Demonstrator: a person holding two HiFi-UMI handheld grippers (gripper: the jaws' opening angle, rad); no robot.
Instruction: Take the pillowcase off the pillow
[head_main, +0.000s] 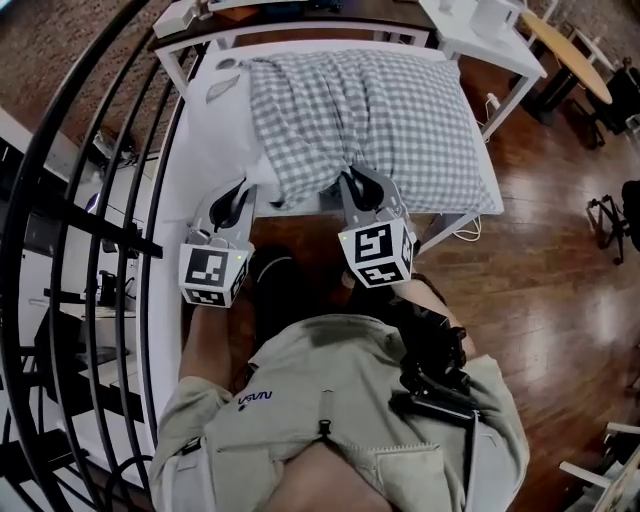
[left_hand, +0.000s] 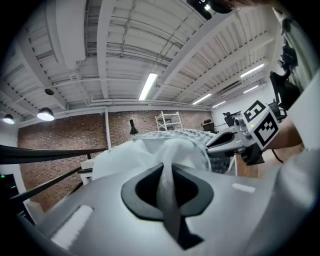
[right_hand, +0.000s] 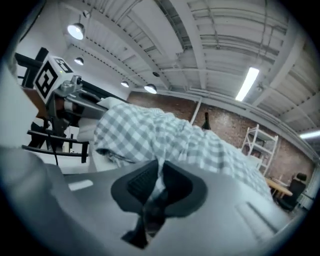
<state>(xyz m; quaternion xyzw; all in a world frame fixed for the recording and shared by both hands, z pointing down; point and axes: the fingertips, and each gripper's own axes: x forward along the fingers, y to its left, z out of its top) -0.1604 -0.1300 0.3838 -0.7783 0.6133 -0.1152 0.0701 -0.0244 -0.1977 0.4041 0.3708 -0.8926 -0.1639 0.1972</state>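
Observation:
A pillow in a grey checked pillowcase (head_main: 370, 110) lies on a white bed frame (head_main: 470, 215) in front of me. Bare white pillow (head_main: 225, 130) shows at its left end. My left gripper (head_main: 243, 192) is at the near left corner, shut on a fold of the white pillow (left_hand: 165, 150). My right gripper (head_main: 352, 183) is at the near edge of the pillowcase, shut on a pinch of checked cloth (right_hand: 165, 135). In the left gripper view the right gripper (left_hand: 212, 145) reaches in from the right against the checked cloth (left_hand: 200, 136). Both grippers point about level, side by side.
A black curved railing (head_main: 120, 200) runs along the left. Wood floor (head_main: 540, 250) lies to the right, with a round wooden table (head_main: 565, 45) at the far right. A white cable (head_main: 465, 232) hangs by the frame's near right leg. My torso fills the bottom of the head view.

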